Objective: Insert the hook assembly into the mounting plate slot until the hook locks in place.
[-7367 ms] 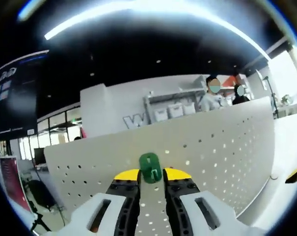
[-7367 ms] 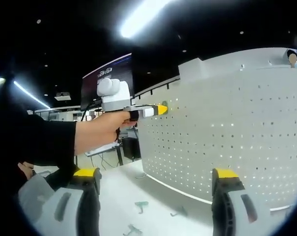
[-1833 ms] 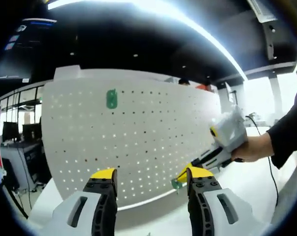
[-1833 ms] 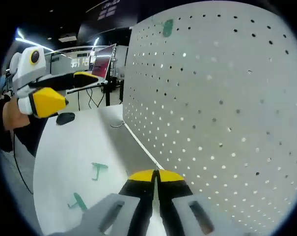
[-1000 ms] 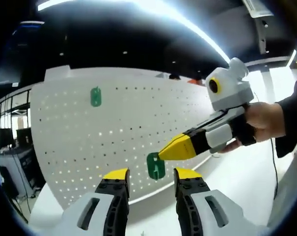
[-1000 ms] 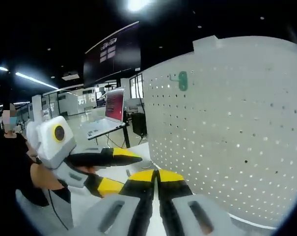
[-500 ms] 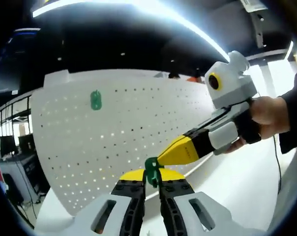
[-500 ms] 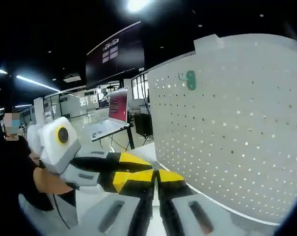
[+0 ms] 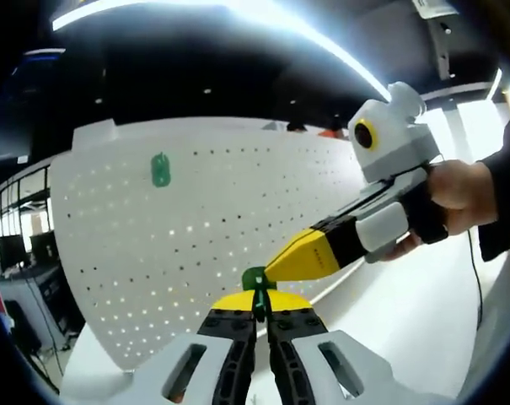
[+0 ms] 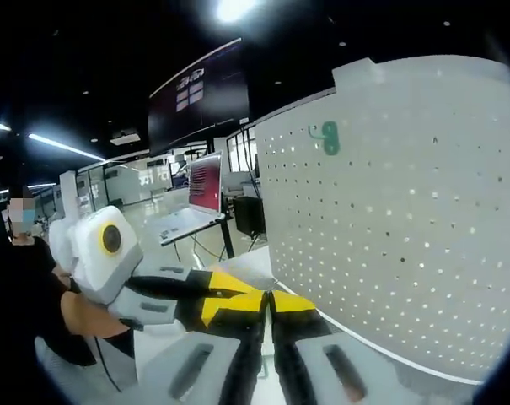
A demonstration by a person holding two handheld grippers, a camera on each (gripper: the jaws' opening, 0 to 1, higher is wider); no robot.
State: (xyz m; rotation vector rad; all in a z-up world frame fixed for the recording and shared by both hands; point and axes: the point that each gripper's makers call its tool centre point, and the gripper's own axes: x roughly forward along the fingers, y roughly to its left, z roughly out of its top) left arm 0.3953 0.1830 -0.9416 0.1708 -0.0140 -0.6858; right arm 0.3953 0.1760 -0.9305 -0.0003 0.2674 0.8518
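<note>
Green hook assembly [image 9: 255, 281] sits upright, pinched at the closed tips of the left gripper [image 9: 256, 305], with the right gripper [image 9: 276, 268]'s shut tips touching it from the right and the pegboard mounting plate [image 9: 212, 219] straight ahead beyond it.

A small green plastic hook [image 9: 255, 282] stands upright, pinched between the closed yellow-tipped jaws of the left gripper [image 9: 255, 305], with the right gripper [image 9: 298, 256] tip touching it from the right. Ahead of both grippers rises the white perforated mounting plate [image 9: 212, 219], upright and dotted with rows of small holes. A second green plastic hook [image 9: 160, 169] [image 10: 329, 137] hangs flat against the plate near its upper corner, well above the held one.
</note>
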